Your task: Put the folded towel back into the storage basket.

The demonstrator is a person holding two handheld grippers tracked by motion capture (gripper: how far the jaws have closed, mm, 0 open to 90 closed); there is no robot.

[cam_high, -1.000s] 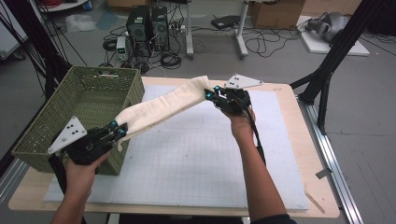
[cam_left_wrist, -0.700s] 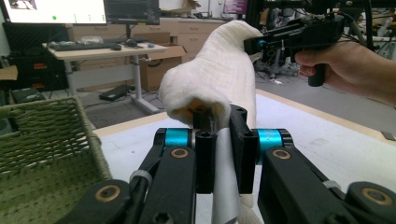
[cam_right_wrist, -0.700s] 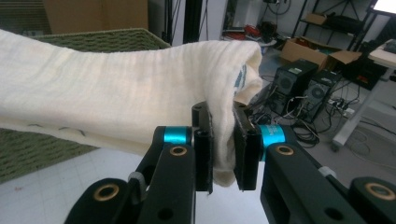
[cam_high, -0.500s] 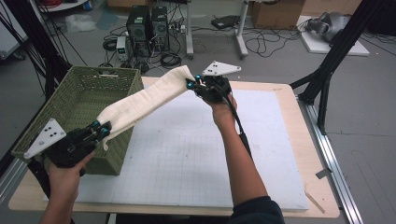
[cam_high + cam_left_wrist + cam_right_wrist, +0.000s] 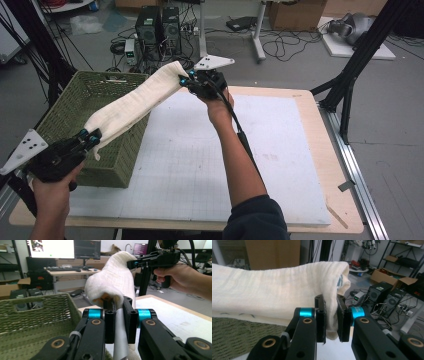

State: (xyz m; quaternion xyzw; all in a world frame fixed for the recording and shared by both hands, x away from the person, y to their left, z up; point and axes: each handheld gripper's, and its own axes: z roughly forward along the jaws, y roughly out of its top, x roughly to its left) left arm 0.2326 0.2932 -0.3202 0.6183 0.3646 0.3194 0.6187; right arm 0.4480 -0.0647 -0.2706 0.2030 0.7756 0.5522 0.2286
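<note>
A folded cream towel (image 5: 132, 102) hangs stretched in the air between my two grippers, above the near right edge of a green woven basket (image 5: 75, 107). My left gripper (image 5: 89, 136) is shut on the towel's lower end, over the basket's front right corner. My right gripper (image 5: 186, 80) is shut on the upper end, raised above the table's far side. The left gripper view has its jaws (image 5: 119, 322) clamped on the towel (image 5: 113, 282), with the other gripper (image 5: 155, 258) beyond. In the right gripper view the jaws (image 5: 331, 321) pinch the towel's folded end (image 5: 287, 297).
The basket (image 5: 30, 322) stands on the table's left side, beside a white gridded mat (image 5: 215, 150) on the wooden table (image 5: 325, 150). Black frame legs (image 5: 350, 75) stand at the right, and computers and cables (image 5: 157, 25) lie on the floor behind.
Both grippers have carried the towel to the left and up, from over the mat to above the basket's right edge. The right gripper rose higher.
</note>
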